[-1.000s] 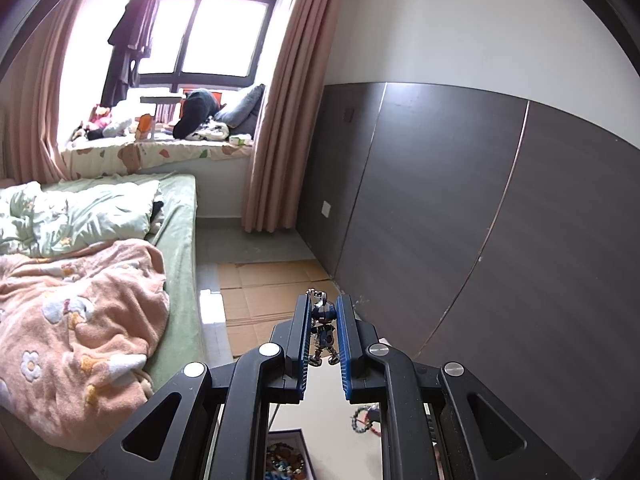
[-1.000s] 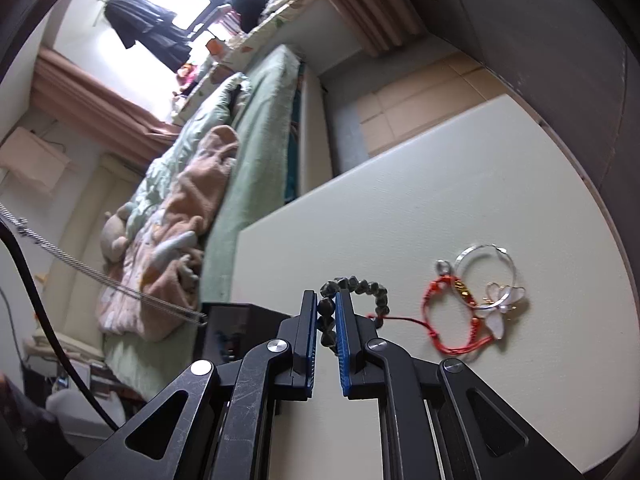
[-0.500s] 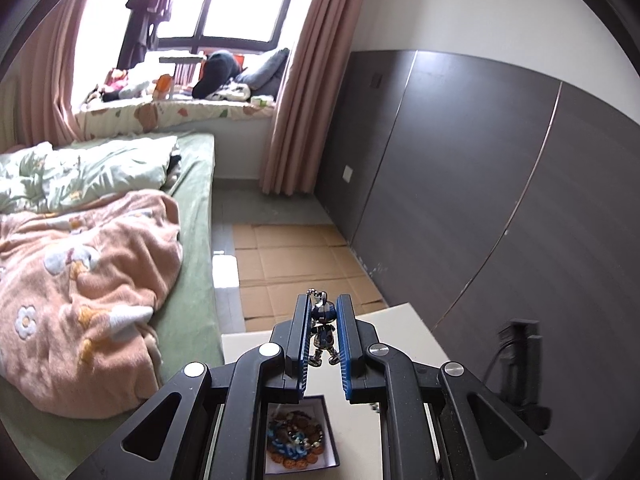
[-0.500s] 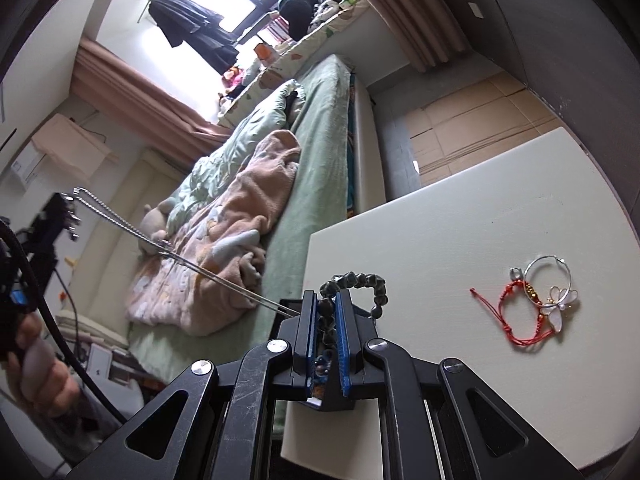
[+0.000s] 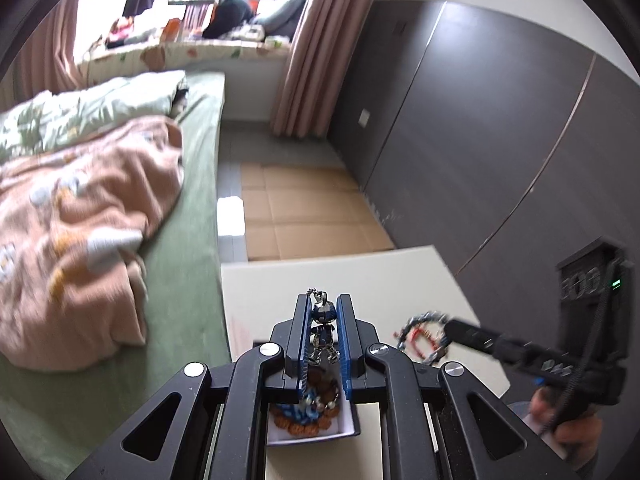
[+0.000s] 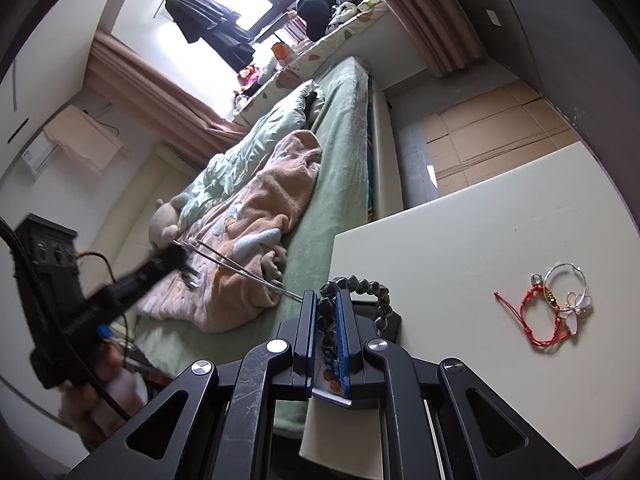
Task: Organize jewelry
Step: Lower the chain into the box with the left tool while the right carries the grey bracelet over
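Left wrist view: the left hand-held gripper [image 5: 324, 330] is pinching a small metal charm necklace [image 5: 323, 322] between its blue pads, the piece hanging lengthwise along the finger axis. Directly below and just nearer than the fingertips, an open jewelry box [image 5: 316, 420] is sitting on the pale table [image 5: 280, 288], already holding orange and blue beaded pieces. The box lies almost straight under the load, so the coming move appears to be a short descent followed by a release. At right, the right hand-held gripper [image 5: 440, 330] is carrying a dark bead bracelet [image 5: 416, 320], which is reading blurred here, with something red behind it. A person's hand [image 5: 572, 428] is gripping its handle.

Right wrist view: the right hand-held gripper [image 6: 329, 316] is pinching that dark bead bracelet [image 6: 360, 288], whose loop is arching up and to the right of the pads. The jewelry box [image 6: 332, 388] is showing only as a sliver between and under the fingers, near the table's left edge beside the bed [image 6: 344, 152]. Far right on the table [image 6: 460, 248], a red cord bracelet [image 6: 536, 320], a silver hoop [image 6: 566, 278] and a butterfly charm [image 6: 576, 306] are lying touching one another, well apart from the box.

Both loads are standing close to the box; the left appears better aligned over it. Only the right view is showing the three pieces waiting; only the left is showing the box contents clearly.
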Tool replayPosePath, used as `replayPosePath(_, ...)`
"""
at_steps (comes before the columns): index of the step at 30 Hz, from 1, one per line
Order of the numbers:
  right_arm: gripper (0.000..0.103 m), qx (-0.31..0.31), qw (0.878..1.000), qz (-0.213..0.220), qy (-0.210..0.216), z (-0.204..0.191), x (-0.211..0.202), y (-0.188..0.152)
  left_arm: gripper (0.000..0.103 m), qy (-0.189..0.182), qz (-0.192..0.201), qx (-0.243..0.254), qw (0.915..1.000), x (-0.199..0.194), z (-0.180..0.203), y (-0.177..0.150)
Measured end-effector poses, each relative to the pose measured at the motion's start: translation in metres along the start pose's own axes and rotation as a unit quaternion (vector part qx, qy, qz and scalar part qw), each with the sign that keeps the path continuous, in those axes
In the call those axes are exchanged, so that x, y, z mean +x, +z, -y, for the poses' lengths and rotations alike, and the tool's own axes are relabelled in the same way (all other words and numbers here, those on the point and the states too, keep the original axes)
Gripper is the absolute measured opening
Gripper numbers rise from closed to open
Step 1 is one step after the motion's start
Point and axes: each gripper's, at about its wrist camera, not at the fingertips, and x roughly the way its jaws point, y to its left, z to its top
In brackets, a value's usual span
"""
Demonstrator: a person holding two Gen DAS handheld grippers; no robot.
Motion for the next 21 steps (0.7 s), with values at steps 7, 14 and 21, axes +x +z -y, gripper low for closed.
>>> replayPosePath(7, 0.011, -0.002, 1.0, -0.003, 0.001, -0.004, 0.004, 0.0, 0.013, 0.014, -0.033, -0.019, 0.9992, 0.029, -0.013, -0.018)
replayPosePath(14, 0.011, -0.001, 1.0, -0.01, 0.001, -0.006, 0.01, -0.001, 0.013, 0.016, -0.088, -0.055, 0.9945, 0.056, -0.028, -0.028)
replayPosePath(21, 0.011, -0.005, 1.0, -0.026, 0.009, -0.012, 0.026, -0.001, 0.014, 0.015, -0.091, -0.086, 0.9921, 0.043, -0.046, -0.031)
